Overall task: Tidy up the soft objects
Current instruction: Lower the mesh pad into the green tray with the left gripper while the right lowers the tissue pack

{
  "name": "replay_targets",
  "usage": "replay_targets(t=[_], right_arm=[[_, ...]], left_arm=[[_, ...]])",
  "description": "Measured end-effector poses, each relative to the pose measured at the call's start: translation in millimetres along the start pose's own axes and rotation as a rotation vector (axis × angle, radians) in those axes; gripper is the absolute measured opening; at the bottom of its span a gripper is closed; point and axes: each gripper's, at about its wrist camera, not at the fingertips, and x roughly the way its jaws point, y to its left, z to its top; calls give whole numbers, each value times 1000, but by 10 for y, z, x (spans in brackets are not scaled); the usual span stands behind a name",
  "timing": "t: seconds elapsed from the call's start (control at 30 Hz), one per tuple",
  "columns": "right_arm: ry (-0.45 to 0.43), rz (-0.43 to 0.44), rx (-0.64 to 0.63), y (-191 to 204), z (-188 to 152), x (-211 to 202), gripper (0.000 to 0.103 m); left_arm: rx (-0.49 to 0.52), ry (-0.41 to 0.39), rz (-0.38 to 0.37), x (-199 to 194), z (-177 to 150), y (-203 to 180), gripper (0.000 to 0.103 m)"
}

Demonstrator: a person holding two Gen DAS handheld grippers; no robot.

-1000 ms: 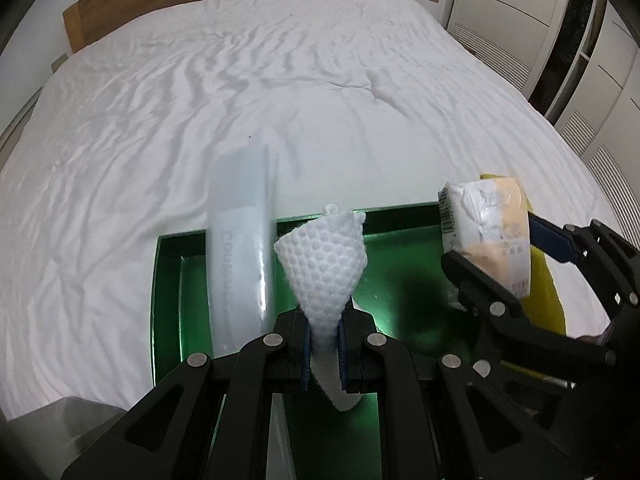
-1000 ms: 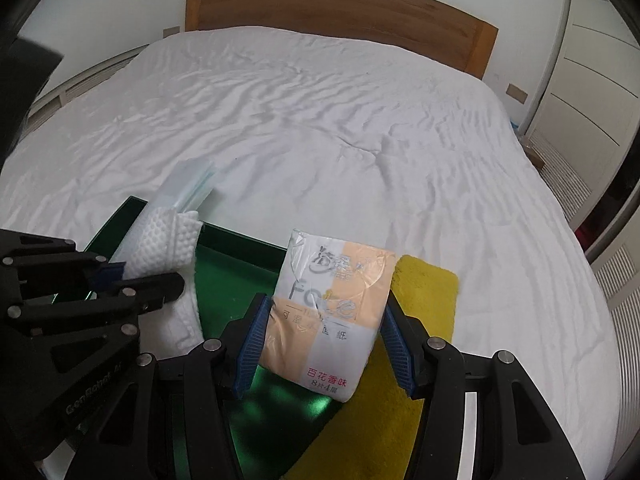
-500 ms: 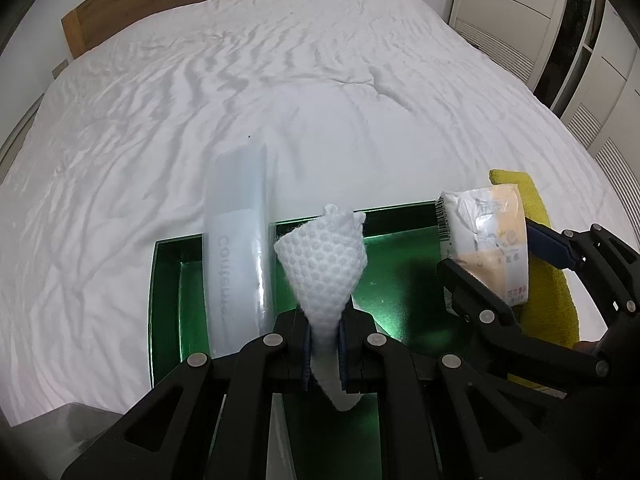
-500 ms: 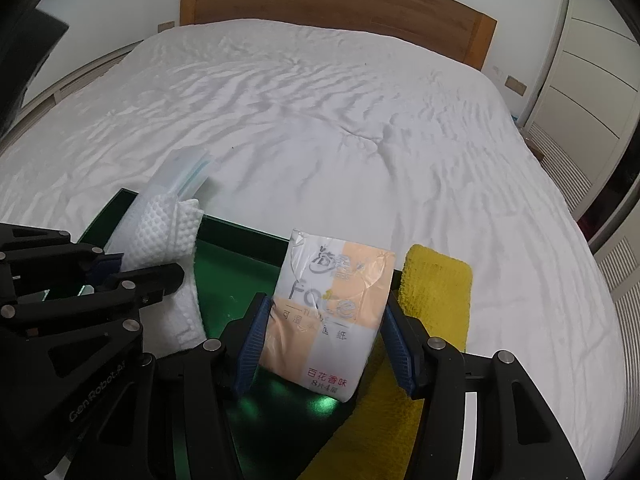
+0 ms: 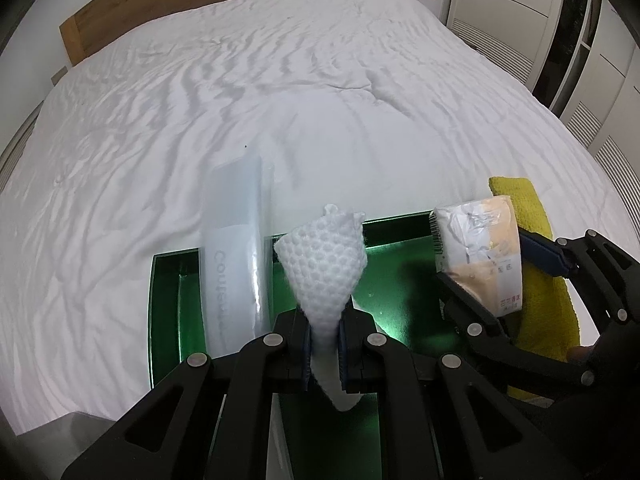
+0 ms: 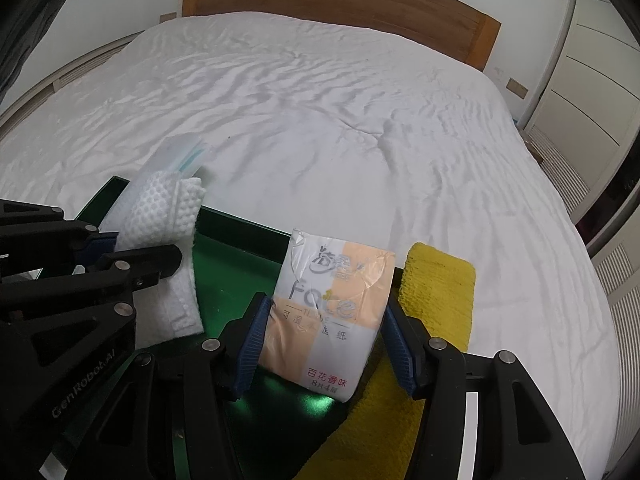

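Note:
A dark green tray lies on the white bed. My left gripper is shut on a white honeycomb-textured cloth, which it holds above the tray's middle. My right gripper is shut on an orange-and-white tissue pack, held upright over the tray's right part. A clear plastic packet with lettering leans over the tray's far left rim. A yellow towel lies just right of the tray.
The wrinkled white bedspread stretches far ahead to a wooden headboard. White wardrobe doors stand along the right side. The bed's near edge runs just below the tray.
Both views have shifted slightly, so the tray and the held items sit a little lower in frame. Both grips are unchanged.

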Motion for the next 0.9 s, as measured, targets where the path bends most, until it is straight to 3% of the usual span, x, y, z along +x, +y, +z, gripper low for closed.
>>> replay_targets(t=[0.7, 0.9], right_arm=[[-13, -12, -33, 43, 60, -1, 58], [-39, -30, -44, 61, 80, -67, 68]], left_arm=[[0, 4, 1, 31, 35, 3, 8], [-6, -1, -4, 32, 38, 3, 8]])
